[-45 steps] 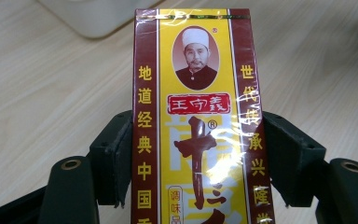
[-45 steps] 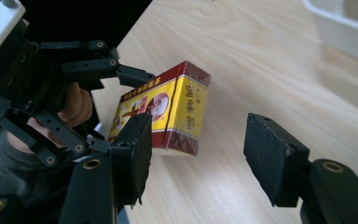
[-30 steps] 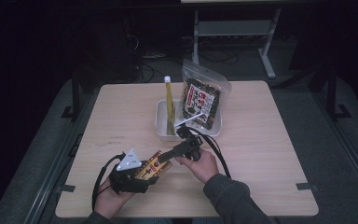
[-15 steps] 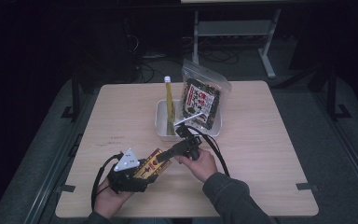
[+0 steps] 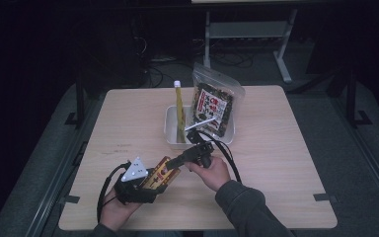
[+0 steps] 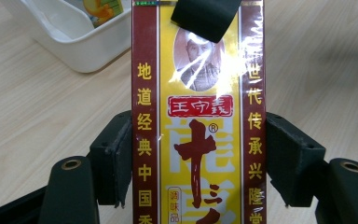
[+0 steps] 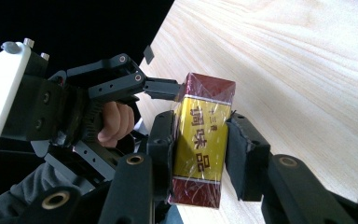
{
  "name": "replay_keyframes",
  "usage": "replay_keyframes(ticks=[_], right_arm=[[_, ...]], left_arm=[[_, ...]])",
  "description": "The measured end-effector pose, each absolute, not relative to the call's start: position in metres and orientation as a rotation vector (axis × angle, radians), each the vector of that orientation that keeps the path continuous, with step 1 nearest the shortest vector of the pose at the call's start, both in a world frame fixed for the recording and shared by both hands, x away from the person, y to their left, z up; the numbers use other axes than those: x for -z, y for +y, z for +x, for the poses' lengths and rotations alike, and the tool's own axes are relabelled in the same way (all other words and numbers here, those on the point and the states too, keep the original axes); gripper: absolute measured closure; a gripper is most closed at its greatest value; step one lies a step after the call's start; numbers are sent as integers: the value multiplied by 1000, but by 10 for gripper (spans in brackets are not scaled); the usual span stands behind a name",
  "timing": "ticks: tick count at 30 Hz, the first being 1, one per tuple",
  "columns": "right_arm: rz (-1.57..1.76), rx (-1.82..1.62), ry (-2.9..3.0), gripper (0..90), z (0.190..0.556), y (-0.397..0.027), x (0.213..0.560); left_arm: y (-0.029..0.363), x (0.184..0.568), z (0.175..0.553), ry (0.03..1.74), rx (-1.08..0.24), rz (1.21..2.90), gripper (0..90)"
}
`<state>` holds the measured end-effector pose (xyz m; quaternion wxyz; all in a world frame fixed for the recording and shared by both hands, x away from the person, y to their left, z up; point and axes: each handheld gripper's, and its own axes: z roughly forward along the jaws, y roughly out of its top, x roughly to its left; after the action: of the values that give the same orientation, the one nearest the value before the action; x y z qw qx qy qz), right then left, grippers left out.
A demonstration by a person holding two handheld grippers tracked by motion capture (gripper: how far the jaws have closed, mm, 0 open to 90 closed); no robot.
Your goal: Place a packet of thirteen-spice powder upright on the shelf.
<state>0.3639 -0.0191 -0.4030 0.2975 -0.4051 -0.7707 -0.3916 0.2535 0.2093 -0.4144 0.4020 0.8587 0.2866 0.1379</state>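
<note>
A yellow and dark-red seasoning box (image 5: 164,170) wrapped in clear film is held above the near left part of the table. My left gripper (image 5: 153,181) is shut on it. In the left gripper view both pads (image 6: 116,163) press on the long sides of the box (image 6: 198,116). My right gripper (image 5: 171,162) reaches in from the right to the box's far end. Its jaws have just been closing, and in the right gripper view the pads (image 7: 163,149) meet the narrow faces of the box (image 7: 200,135).
A white bin (image 5: 170,133) stands at the middle of the wooden table (image 5: 286,148). It holds an upright yellow tube (image 5: 179,111) and a dark printed snack bag (image 5: 212,106). Dark floor, cables and a metal stand lie beyond the far edge.
The right gripper's jaws have drawn in around the far end of the box. Both hands and the box have stayed where they were.
</note>
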Motion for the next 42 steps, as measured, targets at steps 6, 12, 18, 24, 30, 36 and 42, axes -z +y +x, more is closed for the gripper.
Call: replay_keyframes(ticks=[6,12,18,24,30,36,42], right_arm=[[-1095,1059,-2076,669,362,-14,393],[-1100,1059,-2136,679,361,-7,381],[-1116,1076,-2186,681,361,-2,369],[-1173,1090,-2240,680,365,-2,354],[-1242,1129,-2323,680,369,0,332],[-1302,1142,-2377,680,376,3,315],[-1367,1154,-2407,679,382,4,302]], left_arm=[[210,413,252,726,-405,2154,314],[213,411,252,732,-411,2140,299],[218,408,252,758,-428,2104,278],[229,404,251,799,-444,2053,268],[236,406,250,835,-435,2026,269],[238,407,250,848,-431,2027,270],[240,409,252,858,-426,2024,270]])
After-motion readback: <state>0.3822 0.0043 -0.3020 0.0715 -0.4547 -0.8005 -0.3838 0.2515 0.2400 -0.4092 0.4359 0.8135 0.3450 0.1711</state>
